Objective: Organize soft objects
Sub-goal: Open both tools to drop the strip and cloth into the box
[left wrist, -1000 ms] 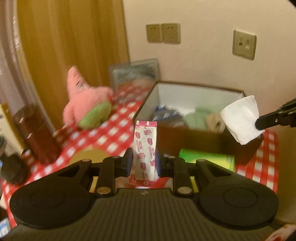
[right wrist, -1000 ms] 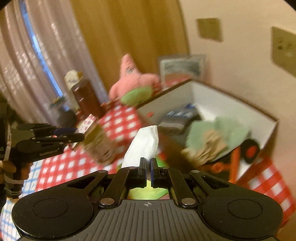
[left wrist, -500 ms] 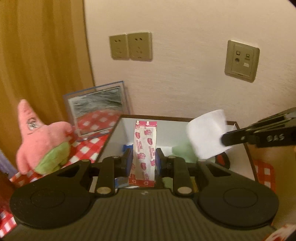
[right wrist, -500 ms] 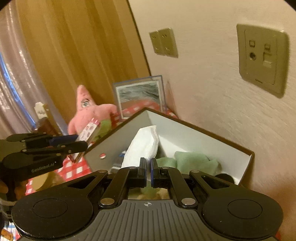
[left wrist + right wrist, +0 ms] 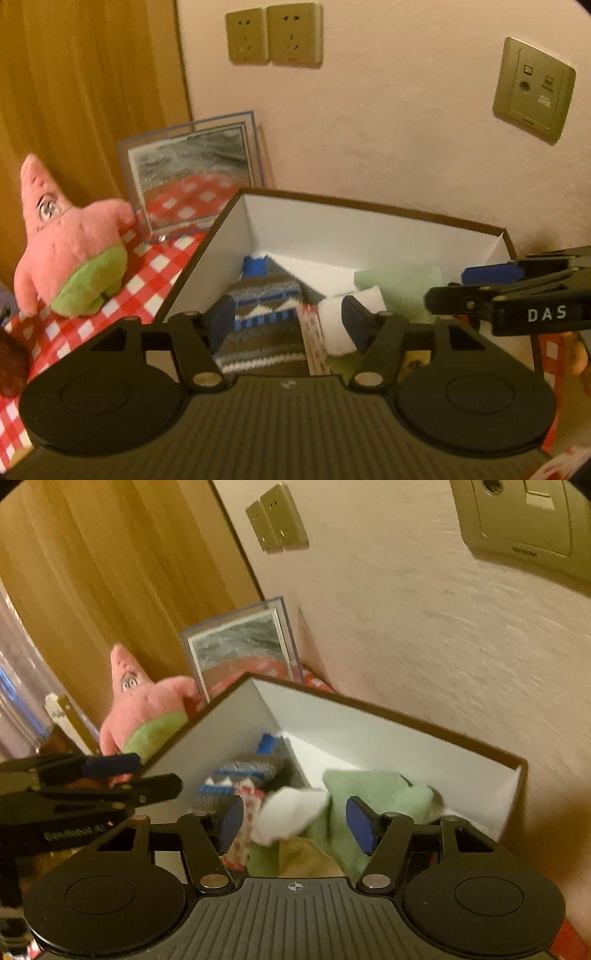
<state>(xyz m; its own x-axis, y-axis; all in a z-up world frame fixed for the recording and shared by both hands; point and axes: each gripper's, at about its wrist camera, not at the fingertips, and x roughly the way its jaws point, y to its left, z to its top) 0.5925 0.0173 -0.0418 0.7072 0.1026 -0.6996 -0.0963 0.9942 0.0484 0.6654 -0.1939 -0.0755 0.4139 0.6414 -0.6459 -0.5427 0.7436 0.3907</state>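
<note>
A: What did each claw show over the box (image 5: 373, 236)?

B: Left gripper (image 5: 288, 317): jaws had just been opening and stood spread, pads pressing on nothing. The pink-and-white printed sachet (image 5: 314, 339), a flat narrow strip with a red pattern, lay loose between them against the striped knit sock (image 5: 262, 325).

A: And the other one?

B: Right gripper (image 5: 295, 821): jaws likewise had just been opening and stood apart. The white folded tissue (image 5: 288, 812), soft and crumpled at its edges, sat between the blue pads, gripped by neither; whether it had landed or was in mid-air could not be told.

A: Where did both things lie?

B: Inside the brown-rimmed, white-walled box, beside a pale green cloth (image 5: 376, 790). The pink starfish plush (image 5: 70, 254) with green shorts stood outside it on the red checked tablecloth (image 5: 155, 266), near a framed picture (image 5: 192, 177) leaning on the wall
</note>
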